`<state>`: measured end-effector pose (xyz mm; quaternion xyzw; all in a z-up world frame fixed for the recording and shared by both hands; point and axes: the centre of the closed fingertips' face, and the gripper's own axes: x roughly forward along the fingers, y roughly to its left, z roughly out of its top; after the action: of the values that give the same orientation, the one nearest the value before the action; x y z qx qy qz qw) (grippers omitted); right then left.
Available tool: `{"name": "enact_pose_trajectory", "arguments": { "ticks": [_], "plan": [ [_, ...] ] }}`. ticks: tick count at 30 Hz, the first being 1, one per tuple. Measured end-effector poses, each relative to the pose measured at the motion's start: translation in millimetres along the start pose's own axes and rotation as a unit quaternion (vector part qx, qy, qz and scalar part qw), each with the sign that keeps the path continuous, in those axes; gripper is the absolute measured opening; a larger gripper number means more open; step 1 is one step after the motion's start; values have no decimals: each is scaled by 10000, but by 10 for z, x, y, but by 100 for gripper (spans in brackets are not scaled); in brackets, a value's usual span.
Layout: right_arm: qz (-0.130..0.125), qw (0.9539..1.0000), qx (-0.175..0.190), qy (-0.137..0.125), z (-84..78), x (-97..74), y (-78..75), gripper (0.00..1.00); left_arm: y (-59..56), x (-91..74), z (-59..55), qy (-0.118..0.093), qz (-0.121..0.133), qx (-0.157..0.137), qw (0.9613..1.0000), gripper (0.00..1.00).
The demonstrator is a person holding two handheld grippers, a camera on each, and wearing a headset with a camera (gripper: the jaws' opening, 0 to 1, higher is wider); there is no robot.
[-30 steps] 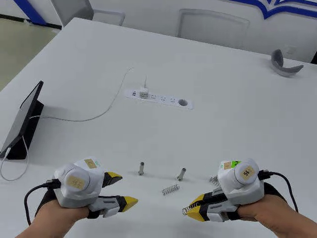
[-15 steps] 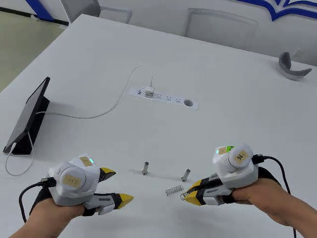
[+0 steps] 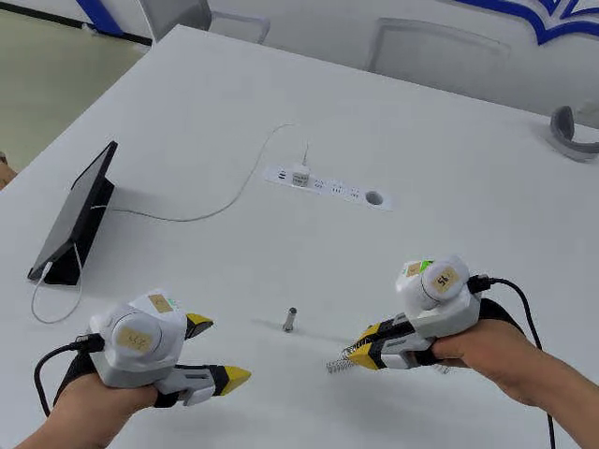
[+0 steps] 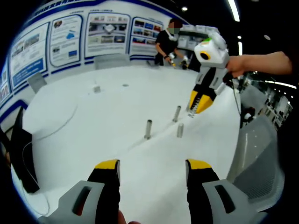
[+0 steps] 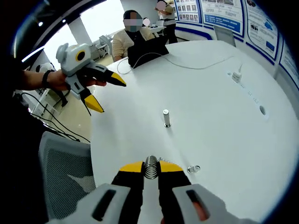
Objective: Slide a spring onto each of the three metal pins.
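My right gripper (image 3: pixel 359 340) is shut on a small coil spring (image 5: pixel 149 167), seen end-on between its yellow-tipped jaws. One upright metal pin (image 3: pixel 290 320) stands on the white table (image 3: pixel 281 253) to its left, also seen as the pin (image 5: pixel 166 117) ahead of the jaws. A loose spring (image 3: pixel 339 362) lies on the table just under the right gripper's tips. In the left gripper view three pins (image 4: pixel 148 129) stand close together, with the right gripper (image 4: pixel 198 100) hovering over the far ones. My left gripper (image 3: pixel 223 351) is held open and empty, low at the near left.
A white power strip (image 3: pixel 328 187) with a plugged charger lies mid-table, its cable running left. A dark tablet (image 3: pixel 75 220) leans at the left edge. A grey curved object (image 3: pixel 571 131) sits far right. Chairs stand beyond the far edge.
My right gripper has carried its spring left and forward, up to the pins, now covering the nearer one. The left gripper has hardly moved. The head camera has shifted.
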<state>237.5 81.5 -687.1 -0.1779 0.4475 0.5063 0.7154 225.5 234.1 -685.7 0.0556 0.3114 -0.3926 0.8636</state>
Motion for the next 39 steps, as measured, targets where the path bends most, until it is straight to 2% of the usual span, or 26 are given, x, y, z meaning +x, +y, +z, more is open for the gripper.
{"name": "enact_pose_trajectory", "arguments": {
  "ticks": [6,15,23,32,39],
  "plan": [
    [-108,9999,8,109,61,116,-65,13,48,-23,17,-46,63,-70,9999,60],
    [-174,9997,-48,192,209,173,-201,13,64,-39,26,-73,86,-146,9998,64],
    [-215,9991,-218,301,333,208,-317,13,56,-47,-20,24,52,-131,9999,69],
    [-169,9986,-367,353,474,281,-351,13,69,-84,-39,13,69,-193,9998,70],
    [-132,9982,-454,380,551,344,-357,13,32,-87,-63,41,46,-199,9998,71]
  ]
}}
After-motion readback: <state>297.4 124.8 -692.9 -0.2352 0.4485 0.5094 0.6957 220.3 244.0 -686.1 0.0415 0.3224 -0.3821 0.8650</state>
